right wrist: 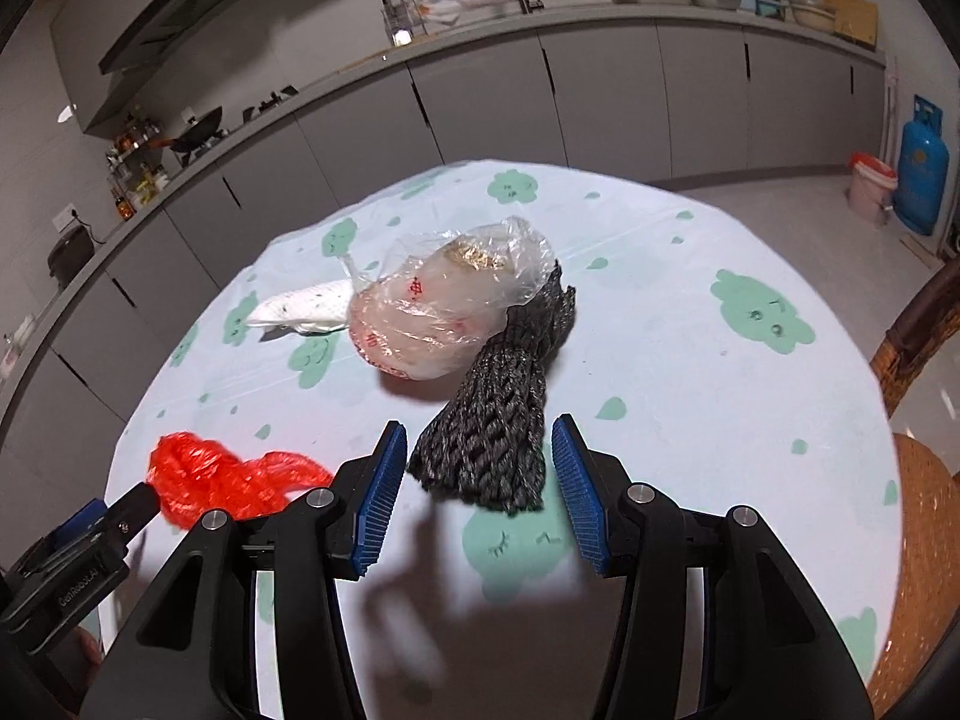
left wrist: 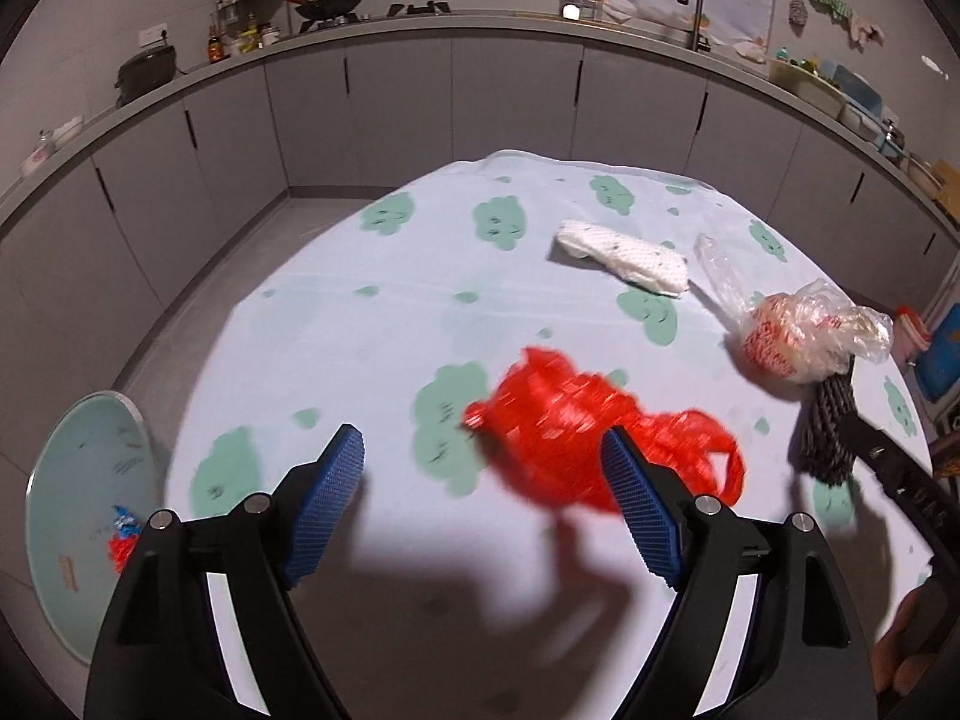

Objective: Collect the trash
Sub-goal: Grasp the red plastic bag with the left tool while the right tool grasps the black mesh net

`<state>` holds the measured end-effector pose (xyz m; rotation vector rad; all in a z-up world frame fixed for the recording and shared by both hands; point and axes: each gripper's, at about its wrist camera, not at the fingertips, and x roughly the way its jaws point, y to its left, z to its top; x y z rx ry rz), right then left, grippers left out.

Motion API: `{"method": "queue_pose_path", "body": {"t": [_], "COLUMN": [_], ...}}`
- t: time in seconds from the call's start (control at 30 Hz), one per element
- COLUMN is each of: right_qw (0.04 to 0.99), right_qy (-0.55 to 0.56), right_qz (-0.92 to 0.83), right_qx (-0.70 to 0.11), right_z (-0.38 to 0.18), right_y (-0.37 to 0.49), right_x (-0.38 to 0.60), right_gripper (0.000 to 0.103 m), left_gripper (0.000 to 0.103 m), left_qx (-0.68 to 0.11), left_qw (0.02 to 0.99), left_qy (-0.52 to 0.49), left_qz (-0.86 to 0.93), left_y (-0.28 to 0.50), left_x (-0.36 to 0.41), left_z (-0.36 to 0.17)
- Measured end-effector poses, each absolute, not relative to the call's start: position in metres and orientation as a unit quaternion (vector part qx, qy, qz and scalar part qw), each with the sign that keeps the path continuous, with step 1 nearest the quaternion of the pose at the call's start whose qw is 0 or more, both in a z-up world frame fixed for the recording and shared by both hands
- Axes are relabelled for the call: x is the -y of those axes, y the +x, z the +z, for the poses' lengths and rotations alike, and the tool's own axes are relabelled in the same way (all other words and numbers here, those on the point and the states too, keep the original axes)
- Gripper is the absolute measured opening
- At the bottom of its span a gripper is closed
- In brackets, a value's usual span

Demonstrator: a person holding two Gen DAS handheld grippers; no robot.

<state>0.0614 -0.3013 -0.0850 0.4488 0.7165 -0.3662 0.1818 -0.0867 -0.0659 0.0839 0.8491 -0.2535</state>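
Blue-padded left gripper (left wrist: 483, 468) spread wide, holding nothing; red plastic bag (left wrist: 600, 426) lies blurred on the tablecloth (left wrist: 372, 324), its bulk ahead of the pads and its near edge behind the right-hand pad, not centred between them. Right gripper (right wrist: 479, 459) also wide open and empty, with the near end of the dark woven net (right wrist: 498, 420) sitting between its pads, not pinched. Clear bag with a printed cup inside (right wrist: 438, 312) touches the net's far end and partly overlaps it; white paper wrapper (left wrist: 624, 258) lies further back, apart from the rest. Bin (left wrist: 84, 504) stands on the floor off the table's left edge, some red and blue scraps already in it. Risks, my judgement: red bag is light and slippery, so an off-centre close could pinch only a loose handle or push it away; dragging the net may pull the clear bag along and tip the cup. Both grippers work close together, so they could bump. Kitchen counter (left wrist: 480, 24) with wok and sink is well behind, no obstacle. Gas cylinder (right wrist: 921, 168) stands far right on the floor.
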Motion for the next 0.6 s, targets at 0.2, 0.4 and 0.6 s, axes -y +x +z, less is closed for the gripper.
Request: {"method": "queue_pose_path", "body": {"t": [0.2, 0.4, 0.6], "right_qw": [0.877, 0.878, 0.885], "right_qy": [0.240, 0.246, 0.247], "right_qz": [-0.171, -0.156, -0.145], "right_qx": [-0.379, -0.380, -0.368], "right_z": [-0.102, -0.102, -0.093], "right_y": [0.076, 0.074, 0.059], "right_x": [0.313, 0.314, 0.310], "right_gripper": [0.049, 0.026, 0.018], "left_gripper": [0.079, 0.049, 0.025], "left_qx": [-0.434, -0.451, -0.453], "left_qw": [0.890, 0.880, 0.876], "left_qy": [0.050, 0.052, 0.042], "left_qz": [-0.130, -0.140, -0.159], "left_y": [0.196, 0.197, 0.193], "left_x": [0.113, 0.123, 0.122], "left_z": [-0.083, -0.097, -0.097]}}
